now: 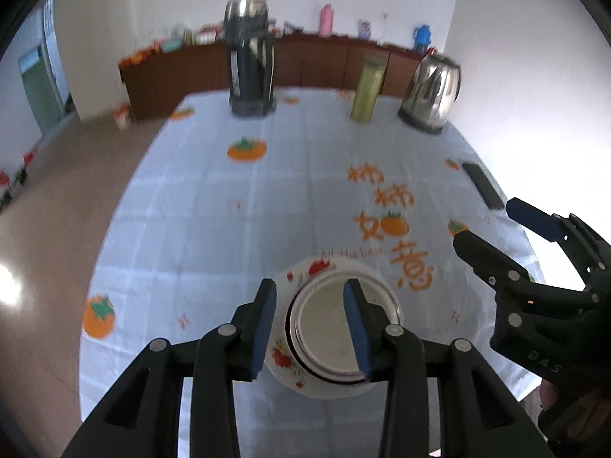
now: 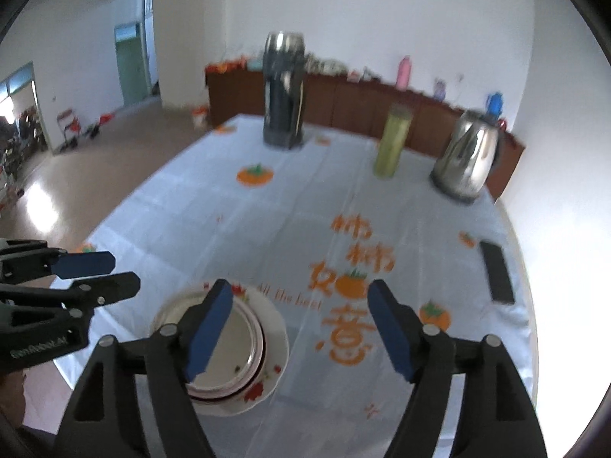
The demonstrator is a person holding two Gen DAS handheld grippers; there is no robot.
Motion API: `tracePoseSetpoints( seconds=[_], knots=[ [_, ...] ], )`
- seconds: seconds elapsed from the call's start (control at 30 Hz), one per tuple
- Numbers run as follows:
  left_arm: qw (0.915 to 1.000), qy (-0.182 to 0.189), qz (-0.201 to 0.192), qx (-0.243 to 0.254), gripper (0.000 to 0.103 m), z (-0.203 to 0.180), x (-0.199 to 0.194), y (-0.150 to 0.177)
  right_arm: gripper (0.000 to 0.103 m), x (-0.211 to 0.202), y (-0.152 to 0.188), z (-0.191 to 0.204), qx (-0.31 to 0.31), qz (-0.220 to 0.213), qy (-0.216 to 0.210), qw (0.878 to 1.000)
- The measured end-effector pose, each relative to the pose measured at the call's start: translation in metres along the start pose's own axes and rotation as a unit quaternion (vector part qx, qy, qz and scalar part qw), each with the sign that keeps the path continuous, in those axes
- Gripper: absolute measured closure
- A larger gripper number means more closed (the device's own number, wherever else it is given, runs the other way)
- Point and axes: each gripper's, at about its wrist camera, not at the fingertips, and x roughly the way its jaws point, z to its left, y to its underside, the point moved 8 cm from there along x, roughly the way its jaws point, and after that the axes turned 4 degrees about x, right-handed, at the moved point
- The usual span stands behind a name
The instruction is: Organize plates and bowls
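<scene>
The bowl point(image 1: 332, 337) sits inside the floral plate point(image 1: 290, 366) on the near part of the table point(image 1: 214, 206), which wears a pale cloth printed with orange fruit. Both grippers hang above the stack with nothing between their blue pads: the left gripper point(image 1: 311, 322) has its jaws parted, the right gripper point(image 2: 301, 330) wider apart. At the far edge stand a dark thermos point(image 1: 250, 61), a green tumbler point(image 1: 366, 89) and a steel kettle point(image 1: 431, 89); a dark flat thing (probably a phone) point(image 1: 483, 185) lies to the right
</scene>
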Motion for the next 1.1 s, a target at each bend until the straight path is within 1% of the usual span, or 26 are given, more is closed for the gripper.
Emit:
tracePoseSetpoints(
  seconds=[0.07,0.17,0.27,0.43,0.7,0.83,1.1],
  knots=[
    [0.9999,-0.005,-0.012,0.005,0.057,-0.001,-0.007,-0.004,0.023,-0.01,-0.007,-0.001,0.006,-0.015,0.0,1.0],
    [0.9998,-0.006,-0.018,0.007,0.057,-0.001,-0.012,-0.005,0.022,-0.018,-0.01,-0.003,0.014,-0.026,0.003,1.0],
    [0.9996,-0.011,-0.024,0.01,0.057,0.0,-0.018,-0.005,0.022,-0.023,-0.011,-0.004,0.028,-0.029,-0.001,0.999],
    [0.9992,-0.018,-0.035,0.013,0.057,0.002,-0.026,-0.006,0.02,-0.029,-0.01,-0.001,0.028,-0.031,-0.001,0.999],
    [0.9989,-0.022,-0.041,0.01,0.057,0.004,-0.033,-0.005,0.019,-0.039,-0.007,0.006,0.019,-0.034,-0.004,0.999],
    [0.9985,-0.024,-0.048,0.007,0.057,0.004,-0.039,-0.006,0.015,-0.045,-0.009,0.008,0.015,-0.042,-0.001,0.999],
    [0.9984,-0.025,-0.05,0.009,0.056,0.0,-0.042,-0.005,0.015,-0.048,-0.009,0.011,0.012,-0.041,-0.004,0.999]
  ],
)
